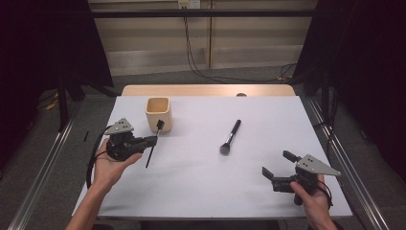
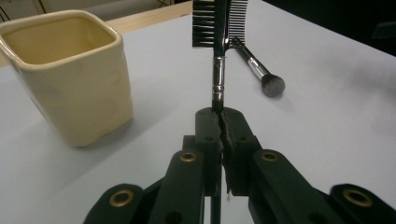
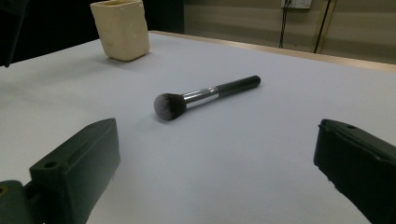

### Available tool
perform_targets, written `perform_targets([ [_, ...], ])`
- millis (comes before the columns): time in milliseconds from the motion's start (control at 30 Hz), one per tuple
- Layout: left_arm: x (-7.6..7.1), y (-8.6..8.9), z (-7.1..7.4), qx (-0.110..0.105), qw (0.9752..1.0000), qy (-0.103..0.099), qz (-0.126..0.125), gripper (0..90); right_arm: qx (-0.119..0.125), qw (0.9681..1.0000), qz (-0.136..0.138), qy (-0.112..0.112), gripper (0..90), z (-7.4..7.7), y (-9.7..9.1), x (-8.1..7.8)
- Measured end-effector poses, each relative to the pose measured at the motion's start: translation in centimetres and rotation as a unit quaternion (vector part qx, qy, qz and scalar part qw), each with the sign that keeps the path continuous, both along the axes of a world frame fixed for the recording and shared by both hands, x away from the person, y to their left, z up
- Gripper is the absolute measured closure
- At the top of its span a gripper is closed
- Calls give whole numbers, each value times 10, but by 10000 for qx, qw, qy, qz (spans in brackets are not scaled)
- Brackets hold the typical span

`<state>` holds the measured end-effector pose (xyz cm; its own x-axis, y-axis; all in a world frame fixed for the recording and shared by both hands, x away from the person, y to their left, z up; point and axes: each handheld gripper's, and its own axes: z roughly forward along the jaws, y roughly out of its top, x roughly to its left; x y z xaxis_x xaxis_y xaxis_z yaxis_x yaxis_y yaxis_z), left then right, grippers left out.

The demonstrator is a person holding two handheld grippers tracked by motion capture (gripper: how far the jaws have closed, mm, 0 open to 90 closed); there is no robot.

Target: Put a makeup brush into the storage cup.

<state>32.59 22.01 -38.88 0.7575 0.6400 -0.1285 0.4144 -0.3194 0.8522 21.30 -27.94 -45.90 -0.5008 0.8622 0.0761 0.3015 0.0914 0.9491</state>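
the brow comb brush (image 2: 217, 56) is sitting clamped in the left gripper (image 1: 152, 140) right now, its thin dark handle pinched between the two black jaws, which are standing pressed almost together on it. in the left gripper view the handle is running straight up out of the jaw tips, a silver band partway along, and the head at the top is showing bristles on one side and comb teeth on the other. from the high view, the brush is crossing the jaw tips, with its head (image 1: 160, 125) lying just beside the cream cup (image 1: 158, 114), and i cannot tell whether the two are touching; its tail end is pointing down toward the near side of the table. the person's left hand (image 1: 109, 165) is cradling the gripper body from below.

the cup is standing upright on the white table (image 1: 201, 187), toward the far left part of it, mouth open to the ceiling. out in the middle of the table a powder brush (image 1: 230, 136) is lying flat, fluffy dark head toward the near side, black handle angling away, well apart from the cup and from both tools.

over on the near right, the right gripper (image 1: 276, 164) is hovering low over the table, jaws standing wide with nothing between them, facing the powder brush (image 3: 204, 95).
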Motion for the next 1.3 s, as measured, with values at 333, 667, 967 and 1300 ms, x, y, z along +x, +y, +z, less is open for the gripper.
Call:
perform_targets([
  [333,1,4,2,-349,9985,-402,143,861,-4,10000,-4,-12,0,0,0,0],
  [667,1,13,9,-693,9952,-612,327,861,-1,10000,-70,-38,0,0,-1,0],
  [967,0,16,21,-817,9921,-872,382,861,39,10000,-69,-47,0,1,-1,-1],
  [1300,12,19,34,-1019,9879,-1088,427,861,67,9999,-54,-70,0,1,-1,-1],
])
